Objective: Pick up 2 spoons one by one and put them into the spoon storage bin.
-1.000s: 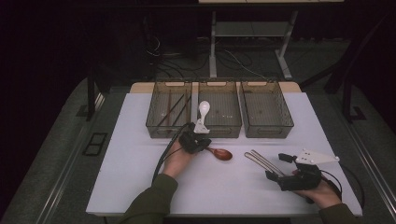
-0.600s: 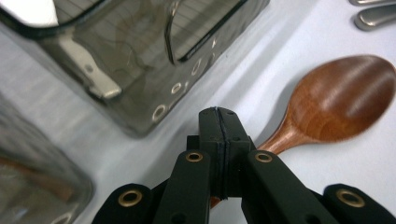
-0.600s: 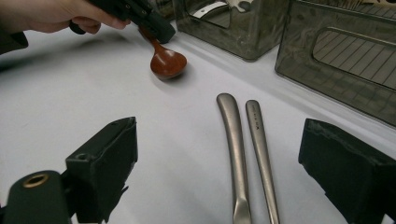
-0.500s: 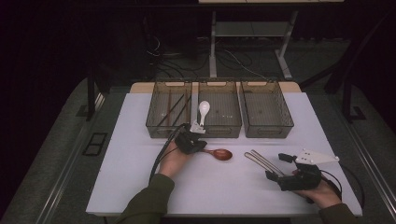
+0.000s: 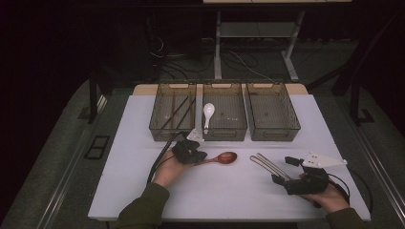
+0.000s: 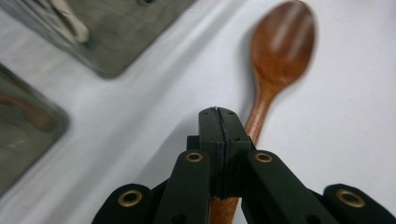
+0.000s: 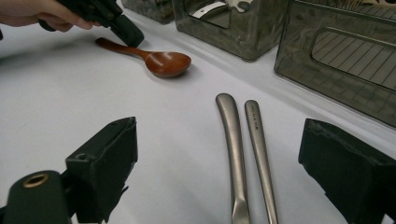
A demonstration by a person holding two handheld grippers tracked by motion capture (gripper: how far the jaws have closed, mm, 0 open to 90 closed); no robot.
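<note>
Left gripper clamped on the wooden spoon's handle, ready to carry it to a bin.

The left gripper (image 5: 198,155) has its jaws closed together on the handle of the wooden spoon (image 5: 223,158), whose bowl lies just ahead of the jaw tips, apparently on the table (image 5: 143,191). The step in hand looks like the pick-up; next it likely calls for a lift and a carry forward to the middle bin (image 5: 224,131), just beyond the gripper, where a white spoon (image 5: 208,113) already lies. The left hand (image 5: 168,169) reaches in low, gripper pointing across the table. The right gripper (image 7: 215,172) rests with jaws apart, two metal handles (image 7: 245,140) lying between them, untouched.
</note>
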